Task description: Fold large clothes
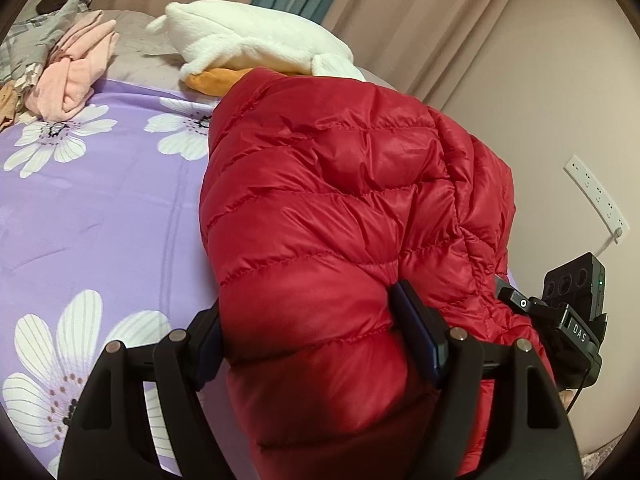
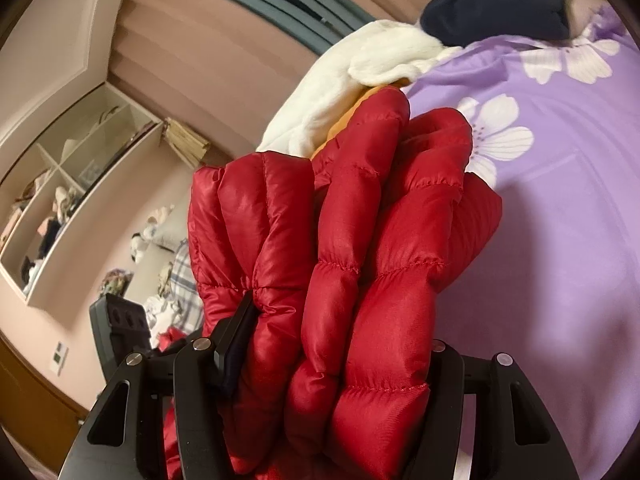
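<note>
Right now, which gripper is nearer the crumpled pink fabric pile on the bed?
Left. The left gripper, clamped on the red quilted jacket, has the pink pile ahead on its left; the right gripper grips the jacket's opposite side, away from the pile.

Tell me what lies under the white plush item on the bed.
An orange piece pokes out beneath the white plush item, on the floral purple bedspread. The red puffer jacket overlaps its near edge, so the rest underneath is hidden.
</note>
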Demonstrator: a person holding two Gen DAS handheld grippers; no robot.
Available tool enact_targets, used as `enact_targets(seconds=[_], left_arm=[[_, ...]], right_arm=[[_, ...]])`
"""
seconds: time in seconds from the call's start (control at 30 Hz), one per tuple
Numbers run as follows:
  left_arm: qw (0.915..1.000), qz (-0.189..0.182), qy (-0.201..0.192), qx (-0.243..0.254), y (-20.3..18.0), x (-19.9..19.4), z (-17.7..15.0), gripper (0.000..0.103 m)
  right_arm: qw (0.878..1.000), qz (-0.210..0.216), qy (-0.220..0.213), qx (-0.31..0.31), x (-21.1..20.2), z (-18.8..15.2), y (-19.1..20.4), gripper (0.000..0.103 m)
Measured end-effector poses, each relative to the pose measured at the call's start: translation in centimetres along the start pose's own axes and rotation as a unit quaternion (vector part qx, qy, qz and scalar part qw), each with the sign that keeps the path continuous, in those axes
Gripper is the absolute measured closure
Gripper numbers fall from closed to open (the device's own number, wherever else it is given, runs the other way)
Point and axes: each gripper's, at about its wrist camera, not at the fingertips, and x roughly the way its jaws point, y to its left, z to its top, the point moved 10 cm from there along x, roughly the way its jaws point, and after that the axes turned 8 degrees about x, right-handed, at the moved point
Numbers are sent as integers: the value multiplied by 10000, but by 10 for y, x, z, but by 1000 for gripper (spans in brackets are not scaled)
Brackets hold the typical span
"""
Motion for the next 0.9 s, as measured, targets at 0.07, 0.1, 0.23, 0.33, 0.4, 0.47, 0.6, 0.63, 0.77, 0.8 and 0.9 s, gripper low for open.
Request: enact_targets(seconds=[0.07,0.1,0.23,0.33,0.4,0.47,0.6,0.63,0.77,0.8,0.9], left_arm=[[10000,40,-21,-36,7,-3,2,27],[10000,57,-28,-54,10,-4,2,27],[9998,126,-57,-119,21,-6,6,27],[9997,216,-64,-129,30,-4,8,27],[9996,220,-52,-188,37,-1,9,27],[9994,215,-51,-249,43,2,10,27],[9992,250,-43,-305,53,8,14,27],[9992,261,-38,-309,55,10,15,27],[9989,321,-29,-338,65,15,18,27],[9989,326,-27,-350,67,16,19,27],[9986,337,-7,-396,73,21,20,27]], right_arm=[[10000,33,37,-39,6,1,3,43],[10000,49,59,-50,10,1,5,43],[9998,84,140,-93,23,2,11,43],[9997,82,194,-143,32,3,14,43],[9996,79,221,-167,36,3,15,43],[9995,88,244,-179,42,4,16,43],[9994,92,277,-192,51,4,17,43],[9994,97,290,-178,54,4,17,43],[9993,113,332,-138,63,4,17,43],[9993,115,339,-131,64,4,17,43],[9992,116,355,-119,68,2,18,43]])
